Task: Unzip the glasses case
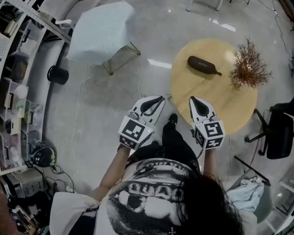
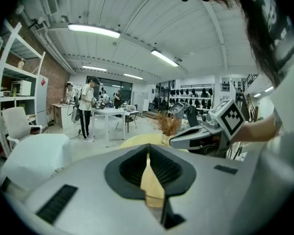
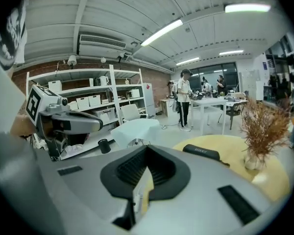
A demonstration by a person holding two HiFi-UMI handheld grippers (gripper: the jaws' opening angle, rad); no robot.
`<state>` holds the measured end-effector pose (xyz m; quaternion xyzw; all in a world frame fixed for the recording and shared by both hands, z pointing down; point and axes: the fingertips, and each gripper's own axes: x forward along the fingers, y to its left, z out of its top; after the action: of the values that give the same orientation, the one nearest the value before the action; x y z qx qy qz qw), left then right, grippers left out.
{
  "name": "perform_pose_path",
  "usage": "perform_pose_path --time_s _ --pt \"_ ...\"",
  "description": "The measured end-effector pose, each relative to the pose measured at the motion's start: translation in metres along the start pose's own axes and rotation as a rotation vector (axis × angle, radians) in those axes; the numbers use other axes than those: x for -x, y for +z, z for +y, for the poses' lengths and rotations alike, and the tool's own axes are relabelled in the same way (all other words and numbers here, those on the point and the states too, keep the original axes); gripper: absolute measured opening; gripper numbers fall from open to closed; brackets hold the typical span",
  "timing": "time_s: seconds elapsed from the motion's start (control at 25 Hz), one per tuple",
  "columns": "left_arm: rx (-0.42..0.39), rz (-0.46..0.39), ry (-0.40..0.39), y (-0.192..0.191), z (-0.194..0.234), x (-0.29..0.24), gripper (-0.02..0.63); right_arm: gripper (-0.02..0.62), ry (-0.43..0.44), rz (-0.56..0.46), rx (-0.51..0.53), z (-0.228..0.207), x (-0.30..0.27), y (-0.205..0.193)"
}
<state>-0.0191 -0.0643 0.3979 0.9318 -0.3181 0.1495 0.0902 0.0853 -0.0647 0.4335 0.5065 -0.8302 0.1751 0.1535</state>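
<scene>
My left tool point(image 1: 159, 100) and right tool point(image 1: 192, 101) both have their jaws together, gripping nothing, near the round table's point(image 1: 220, 104) edge. The glasses case point(image 1: 203, 65) lies on the table beside a dried plant point(image 1: 248, 68), well apart from both.

Rnd wood table point(image 1: 196, 84), dried plant point(image 1: 247, 68), cloth-covered chair point(image 1: 100, 31), shelving point(image 1: 5, 82)

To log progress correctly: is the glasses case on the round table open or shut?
Shut: the glasses case lies on the table as one closed dark pod, with no lid raised.
</scene>
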Motion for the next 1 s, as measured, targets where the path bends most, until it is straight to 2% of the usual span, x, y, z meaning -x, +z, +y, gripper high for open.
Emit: perform_pose_path --time_s 0.2,0.48,1.0 --pt "-0.012 0.030 -0.019 0.015 0.014 -0.049 0.025 -0.003 -0.008 0.002 -0.015 -0.050 -0.022 0.010" --pt "-0.023 0.105 -0.033 0.012 0.026 -0.095 0.025 -0.003 -0.014 0.012 -0.056 -0.092 -0.039 0.007" --pt "-0.042 0.216 -0.064 -0.015 0.026 -0.138 0.026 -0.002 -0.019 0.078 -0.062 -0.132 -0.051 -0.016"
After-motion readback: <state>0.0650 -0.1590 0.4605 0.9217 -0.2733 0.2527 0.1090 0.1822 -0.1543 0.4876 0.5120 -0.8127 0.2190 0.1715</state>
